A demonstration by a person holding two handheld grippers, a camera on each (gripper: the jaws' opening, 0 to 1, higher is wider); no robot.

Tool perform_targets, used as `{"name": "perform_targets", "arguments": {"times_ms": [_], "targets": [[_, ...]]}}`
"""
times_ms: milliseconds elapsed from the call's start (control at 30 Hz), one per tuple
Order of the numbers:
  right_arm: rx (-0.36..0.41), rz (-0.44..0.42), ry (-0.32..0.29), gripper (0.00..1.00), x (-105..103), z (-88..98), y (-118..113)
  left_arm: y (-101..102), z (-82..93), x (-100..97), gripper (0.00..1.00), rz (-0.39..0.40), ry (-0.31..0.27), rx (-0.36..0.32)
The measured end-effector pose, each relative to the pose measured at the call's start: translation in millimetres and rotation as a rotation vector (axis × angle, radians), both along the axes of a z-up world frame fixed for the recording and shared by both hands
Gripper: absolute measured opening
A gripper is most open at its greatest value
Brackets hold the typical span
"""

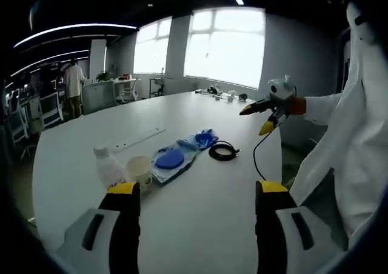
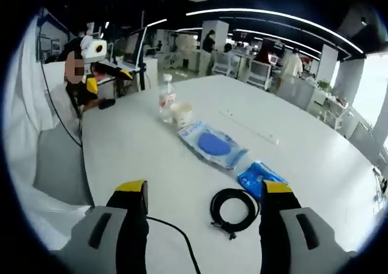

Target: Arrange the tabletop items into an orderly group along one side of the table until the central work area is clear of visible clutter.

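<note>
On the white table (image 1: 200,225) lie a clear plastic bottle (image 1: 108,165), a pale cup (image 1: 139,170), a blue disc in a clear bag (image 1: 171,159), a blue packet (image 1: 205,139) and a black coiled cable (image 1: 223,151). My left gripper (image 1: 197,192) hangs open above the near table edge, short of them, holding nothing. In the right gripper view the bottle (image 2: 167,98), cup (image 2: 181,113), bagged disc (image 2: 212,145), packet (image 2: 259,178) and cable (image 2: 233,208) run in a line. My right gripper (image 2: 203,192) is open just before the cable, touching nothing.
A thin white strip (image 1: 136,139) lies behind the items. More small things (image 1: 221,94) sit at the far table end. A person in white clothing (image 1: 357,134) stands at the table's side. Desks and chairs (image 2: 260,71) and people fill the room beyond.
</note>
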State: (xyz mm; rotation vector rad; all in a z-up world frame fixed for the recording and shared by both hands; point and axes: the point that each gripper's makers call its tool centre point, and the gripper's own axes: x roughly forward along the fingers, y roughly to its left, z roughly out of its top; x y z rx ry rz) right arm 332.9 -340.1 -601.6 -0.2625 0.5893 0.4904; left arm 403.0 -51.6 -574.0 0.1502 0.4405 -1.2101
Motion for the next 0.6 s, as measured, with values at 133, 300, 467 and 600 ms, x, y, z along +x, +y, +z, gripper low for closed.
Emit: {"name": "perform_targets", "arguments": {"times_ms": [133,300,467,600], "targets": [[0.021,-0.05,0.006,0.74,-16.4,-3.2,-11.9,0.2,-8.2,-7.2,0.8,0.02,0.01,0.012],[0.054,-0.121,0.012,0.75,-34.3,-9.5,-30.6,-2.6,-13.3,-14.4,0.8,0.027,0.018,0.019],[0.078,-0.178,0.017,0.76,-49.4,-18.6,-42.7,-5.3,-16.7,-19.1,0.81,0.04,0.022,0.021],[0.087,-0.199,0.033,0.78,-60.3,-26.2,-47.8,-5.2,-23.3,-25.2,0.82,0.048,0.032,0.028]]}}
